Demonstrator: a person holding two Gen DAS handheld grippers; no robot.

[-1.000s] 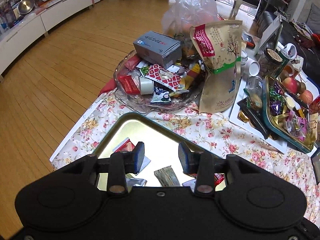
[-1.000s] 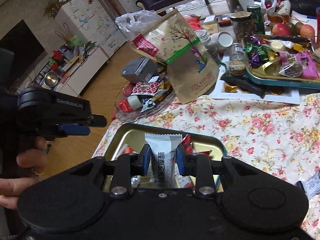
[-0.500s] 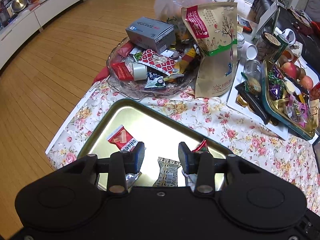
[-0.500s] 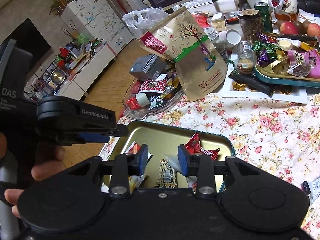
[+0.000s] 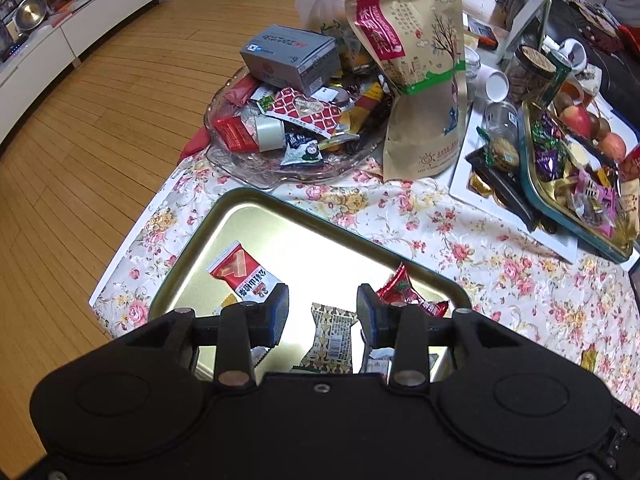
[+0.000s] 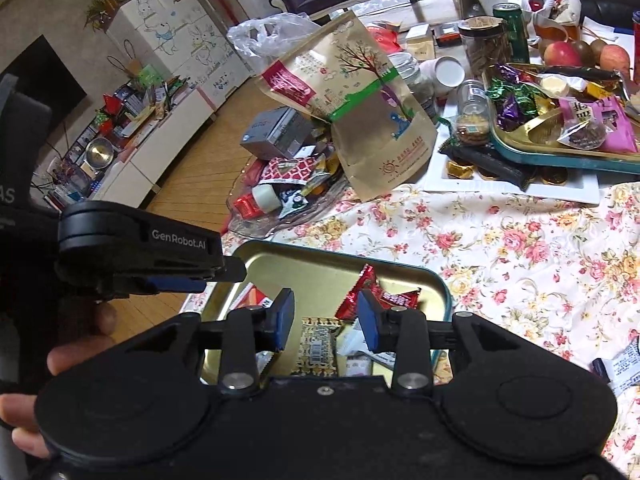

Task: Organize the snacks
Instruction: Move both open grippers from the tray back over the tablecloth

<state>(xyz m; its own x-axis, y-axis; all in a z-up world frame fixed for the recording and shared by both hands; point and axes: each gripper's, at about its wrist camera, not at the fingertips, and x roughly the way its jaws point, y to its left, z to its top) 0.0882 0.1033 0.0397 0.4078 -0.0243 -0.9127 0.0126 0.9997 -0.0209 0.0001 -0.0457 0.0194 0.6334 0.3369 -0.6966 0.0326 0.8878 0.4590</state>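
White snack packet [image 6: 362,350]: released since a second ago, lying flat in gold tin tray [image 6: 320,268], near edge, long axis crosswise. Right gripper [image 6: 325,316]: unclenched, empty. Left gripper [image 5: 322,312]: spread, empty.

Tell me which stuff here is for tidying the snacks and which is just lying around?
For the job: gold tray, red wafer packet, patterned snack bar, glass dish of snacks.
Just lying around: grey box, apples, glass jar, green can.
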